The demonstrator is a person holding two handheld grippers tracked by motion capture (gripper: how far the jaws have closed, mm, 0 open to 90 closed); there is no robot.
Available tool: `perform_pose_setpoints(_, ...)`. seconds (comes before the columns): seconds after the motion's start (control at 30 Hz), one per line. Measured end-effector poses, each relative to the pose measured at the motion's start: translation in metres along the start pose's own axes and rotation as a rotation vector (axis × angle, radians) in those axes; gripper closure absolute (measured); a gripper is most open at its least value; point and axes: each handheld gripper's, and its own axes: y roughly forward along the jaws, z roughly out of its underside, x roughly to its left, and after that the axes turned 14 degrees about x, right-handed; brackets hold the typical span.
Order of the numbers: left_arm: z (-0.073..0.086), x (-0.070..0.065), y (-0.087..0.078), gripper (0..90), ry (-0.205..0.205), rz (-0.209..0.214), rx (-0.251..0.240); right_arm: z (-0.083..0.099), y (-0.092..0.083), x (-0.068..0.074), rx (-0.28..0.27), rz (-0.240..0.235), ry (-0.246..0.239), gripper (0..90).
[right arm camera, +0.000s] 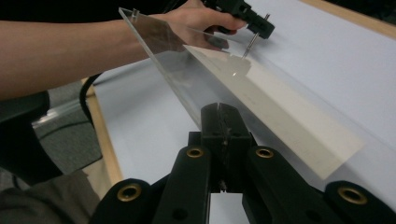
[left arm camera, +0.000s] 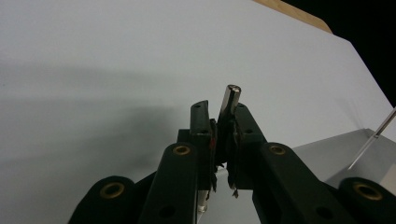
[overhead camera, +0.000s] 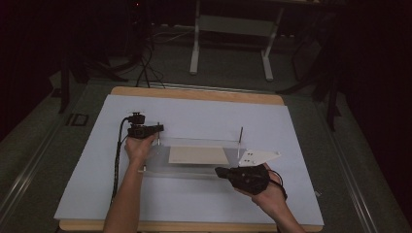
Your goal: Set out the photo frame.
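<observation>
No writing shows; left claw (left arm camera: pixel 223 122) grips a metal pin (left arm camera: pixel 230 99), right claw (right arm camera: pixel 225 122) is closed, empty.

We find no lettering, number, brand or label that we can read anywhere in these pictures. One mark comes close: on the grey floor (overhead camera: pixel 43 141), well off to the left of the left tool (overhead camera: pixel 160 128) and beyond the edge of the worktop (overhead camera: pixel 194 93), sits a small dark sign (overhead camera: pixel 77 119) with boxy shapes that may be characters, but it is too small and dim for us to make out.
</observation>
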Motion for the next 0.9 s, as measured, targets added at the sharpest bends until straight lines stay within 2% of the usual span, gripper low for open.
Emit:
perform_pose_setpoints(0.07,0.0,0.0,0.0,82.0,-0.012,0.006,-0.002,0.004,0.001,0.003,-0.012,-0.02,0.001,90.0)
perform_pose_setpoints(0.17,-0.001,0.001,0.001,82.0,-0.011,0.007,0.002,0.01,0.005,0.012,-0.012,-0.02,-0.004,90.0)
perform_pose_setpoints(0.3,0.0,0.001,0.001,81.8,-0.016,0.013,0.0,0.016,0.019,0.016,0.01,0.051,-0.005,90.0)
perform_pose_setpoints(0.33,0.0,0.001,0.001,81.7,-0.018,0.016,-0.001,0.016,0.024,0.02,0.029,0.121,-0.034,90.0)
perform_pose_setpoints(0.4,0.0,0.002,0.001,81.5,-0.019,0.024,-0.001,0.017,0.03,0.023,0.031,0.155,-0.047,90.0)
perform_pose_setpoints(0.47,0.001,0.003,0.001,81.3,-0.026,0.032,-0.004,0.018,0.034,0.022,0.026,0.189,-0.036,90.0)
perform_pose_setpoints(0.6,0.001,0.005,0.001,80.6,-0.035,0.05,-0.001,0.019,0.038,0.019,0.002,0.192,0.002,90.0)
perform_pose_setpoints(0.83,0.002,0.006,0.001,79.2,-0.023,0.062,-0.003,0.019,0.039,0.02,-0.013,0.197,0.006,90.0)
perform_pose_setpoints(0.9,0.002,0.006,0.002,75.3,-0.017,0.053,0.007,0.02,0.039,0.02,-0.012,0.195,0.005,90.0)
